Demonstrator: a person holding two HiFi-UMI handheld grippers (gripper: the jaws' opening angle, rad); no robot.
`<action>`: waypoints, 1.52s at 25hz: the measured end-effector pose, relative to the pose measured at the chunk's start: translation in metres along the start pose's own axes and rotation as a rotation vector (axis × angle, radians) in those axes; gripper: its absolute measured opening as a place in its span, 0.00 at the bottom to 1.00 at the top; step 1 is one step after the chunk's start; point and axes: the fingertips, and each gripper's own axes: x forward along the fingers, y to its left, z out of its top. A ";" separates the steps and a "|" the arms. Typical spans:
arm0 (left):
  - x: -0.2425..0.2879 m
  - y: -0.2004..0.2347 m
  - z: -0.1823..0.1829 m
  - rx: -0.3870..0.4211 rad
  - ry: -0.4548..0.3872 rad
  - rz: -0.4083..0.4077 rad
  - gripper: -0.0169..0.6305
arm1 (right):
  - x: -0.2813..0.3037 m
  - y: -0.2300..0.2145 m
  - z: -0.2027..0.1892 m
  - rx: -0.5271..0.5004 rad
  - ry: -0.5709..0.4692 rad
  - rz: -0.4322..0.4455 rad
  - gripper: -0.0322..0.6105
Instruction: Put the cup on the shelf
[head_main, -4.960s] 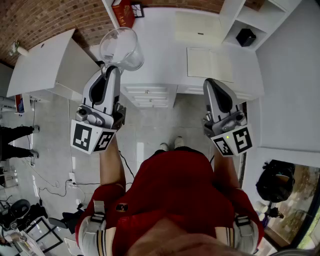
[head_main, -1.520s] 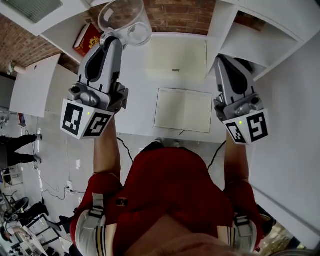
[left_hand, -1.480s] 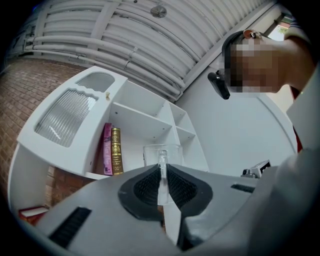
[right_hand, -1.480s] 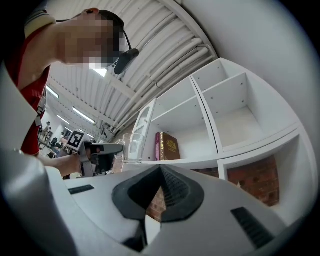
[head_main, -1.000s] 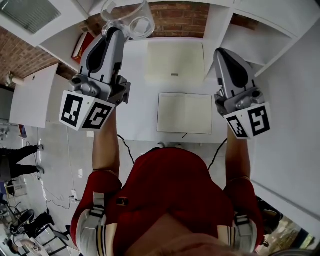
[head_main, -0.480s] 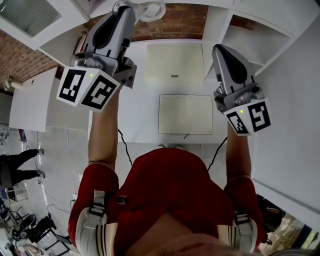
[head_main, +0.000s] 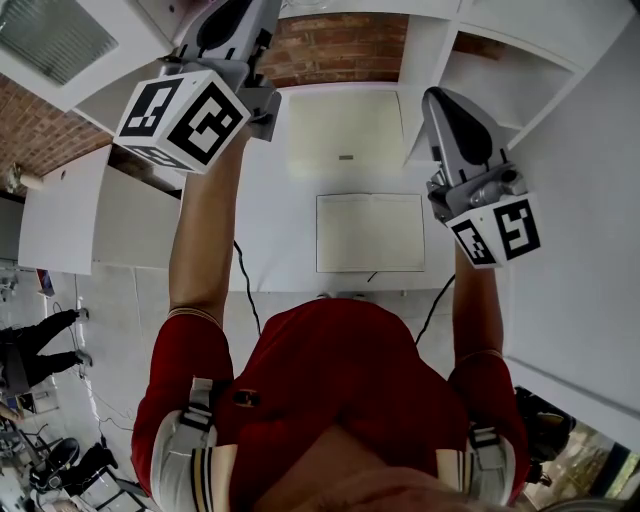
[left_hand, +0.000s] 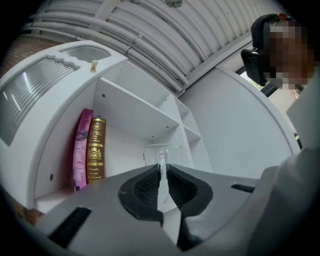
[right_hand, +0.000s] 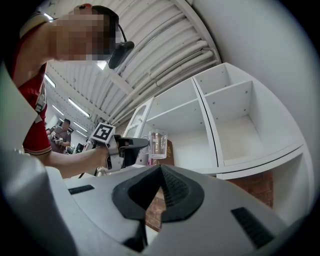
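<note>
A white shelf (head_main: 500, 70) stands against a brick wall (head_main: 330, 40) above a white desk (head_main: 280, 230), seen from over a person in a red shirt (head_main: 340, 380). The left gripper (left_hand: 162, 167) is held high in front of the shelf's left compartment, its jaws pinched on the handle of a clear glass cup (left_hand: 162, 150). The cup hangs upright in the air just ahead of that opening, not set down on any board. The right gripper (head_main: 437, 95) hovers lower over the desk's right side, well apart from the cup, its jaws closed together with nothing between them. An open notebook (head_main: 371, 232) lies flat on the desk between the two arms. A pink book (left_hand: 81, 150) and a brown book (left_hand: 95, 150) stand upright, side by side, at the compartment's left wall.
</note>
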 end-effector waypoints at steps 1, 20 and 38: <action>0.004 0.002 -0.002 -0.001 0.007 0.002 0.07 | 0.000 -0.001 0.000 0.000 0.000 -0.002 0.05; 0.062 0.025 -0.027 -0.012 0.116 0.051 0.07 | -0.004 -0.017 -0.003 0.000 -0.004 -0.024 0.05; 0.086 0.029 -0.042 0.023 0.253 0.176 0.07 | -0.016 -0.026 -0.002 0.024 -0.023 -0.012 0.05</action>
